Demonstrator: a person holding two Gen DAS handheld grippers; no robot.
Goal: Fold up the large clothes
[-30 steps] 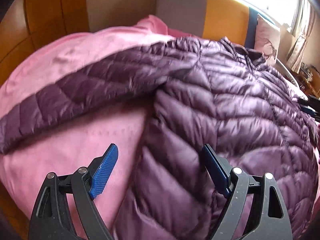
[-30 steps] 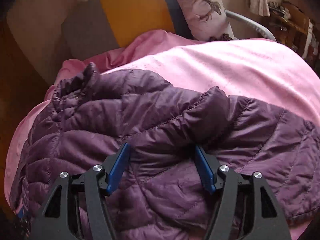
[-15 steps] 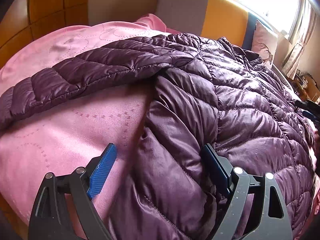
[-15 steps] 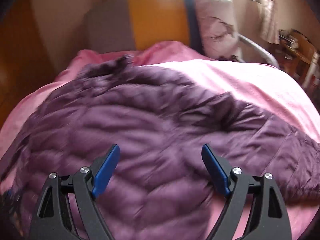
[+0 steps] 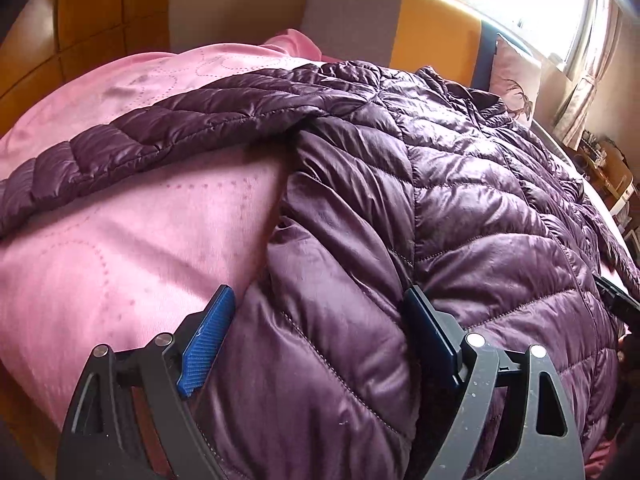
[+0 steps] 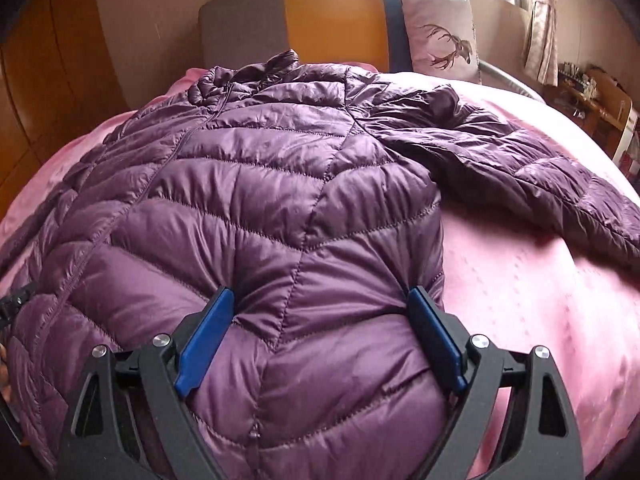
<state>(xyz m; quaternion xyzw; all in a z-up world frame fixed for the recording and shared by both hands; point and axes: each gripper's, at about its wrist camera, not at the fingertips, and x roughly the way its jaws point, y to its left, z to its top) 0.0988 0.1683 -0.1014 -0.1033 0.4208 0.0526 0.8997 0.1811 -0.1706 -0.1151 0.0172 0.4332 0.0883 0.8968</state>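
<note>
A big purple puffy jacket (image 6: 280,184) is laid flat on a bed, on top of a pink bedspread (image 6: 540,288). Its front is turned up and its zip is seen running down the middle. One sleeve (image 6: 520,168) is stretched out to the right side of the bed, and the other sleeve (image 5: 160,136) is stretched out to the left side.

The left hand-held gripper (image 5: 316,340) is held low over the bottom left edge of the jacket, pointing up the bed toward the collar. Its two blue pads are spread wide apart, and puffy cloth bulges up between them. Nothing is pinched.

The right hand-held gripper (image 6: 320,332) is held low over the bottom right part of the jacket, pointing the same way. Its pads are spread wide apart too, with jacket cloth lying between them, and nothing is squeezed.

A deer pillow (image 6: 440,32) is leaned against the grey and yellow headboard (image 6: 320,20).
</note>
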